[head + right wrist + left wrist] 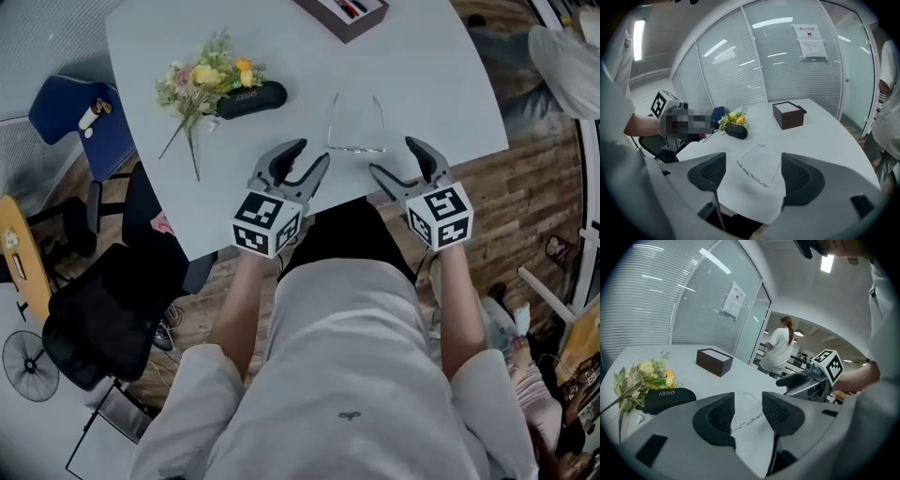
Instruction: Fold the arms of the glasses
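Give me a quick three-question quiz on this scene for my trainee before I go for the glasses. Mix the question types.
1. True or false: the glasses already have their arms folded.
2. Multiple choice: what lies right next to the flowers? A) a black glasses case B) a mug C) a book
3. Short answer: what do the left gripper and the right gripper hold?

Key: 1 false, both arms stand open. 2 A. 3 nothing, both are open and empty, with the glasses lying ahead of them.
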Available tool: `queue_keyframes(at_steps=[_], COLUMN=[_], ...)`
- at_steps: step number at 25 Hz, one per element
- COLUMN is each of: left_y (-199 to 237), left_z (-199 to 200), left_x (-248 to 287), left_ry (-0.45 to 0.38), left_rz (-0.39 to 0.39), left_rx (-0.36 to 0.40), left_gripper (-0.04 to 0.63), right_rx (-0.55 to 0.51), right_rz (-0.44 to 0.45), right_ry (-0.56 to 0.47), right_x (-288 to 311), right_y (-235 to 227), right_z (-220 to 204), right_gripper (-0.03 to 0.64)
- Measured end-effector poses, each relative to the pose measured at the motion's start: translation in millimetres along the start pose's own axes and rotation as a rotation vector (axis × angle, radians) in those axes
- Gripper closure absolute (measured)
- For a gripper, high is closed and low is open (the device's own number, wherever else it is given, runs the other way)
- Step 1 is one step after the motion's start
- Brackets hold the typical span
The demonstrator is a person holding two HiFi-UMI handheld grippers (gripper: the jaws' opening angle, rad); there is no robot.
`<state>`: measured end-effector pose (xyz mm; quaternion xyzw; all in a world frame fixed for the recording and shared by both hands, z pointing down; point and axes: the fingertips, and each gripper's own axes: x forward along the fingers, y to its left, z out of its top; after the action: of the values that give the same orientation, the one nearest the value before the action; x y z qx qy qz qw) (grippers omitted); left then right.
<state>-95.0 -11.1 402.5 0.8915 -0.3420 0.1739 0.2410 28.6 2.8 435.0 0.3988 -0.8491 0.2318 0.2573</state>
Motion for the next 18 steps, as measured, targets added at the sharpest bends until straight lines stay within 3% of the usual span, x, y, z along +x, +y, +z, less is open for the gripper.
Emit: queue_keyframes(at_steps=[7,18], left_y=[3,13], left_z=[-17,-53], left_x=[23,53], left_ry=[0.056,0.175], left_rz=[0.004,0.072], left_rx=[-0.021,-0.058], left_gripper=[0.42,0.42], right_rx=[-0.034,-0.056], right_rz=[0.054,0.143], right_ry=[0.062,0.134], right_x=[25,50], right_y=[-12,-32], right_z=[-13,-40], right_gripper=[0.253,0.252])
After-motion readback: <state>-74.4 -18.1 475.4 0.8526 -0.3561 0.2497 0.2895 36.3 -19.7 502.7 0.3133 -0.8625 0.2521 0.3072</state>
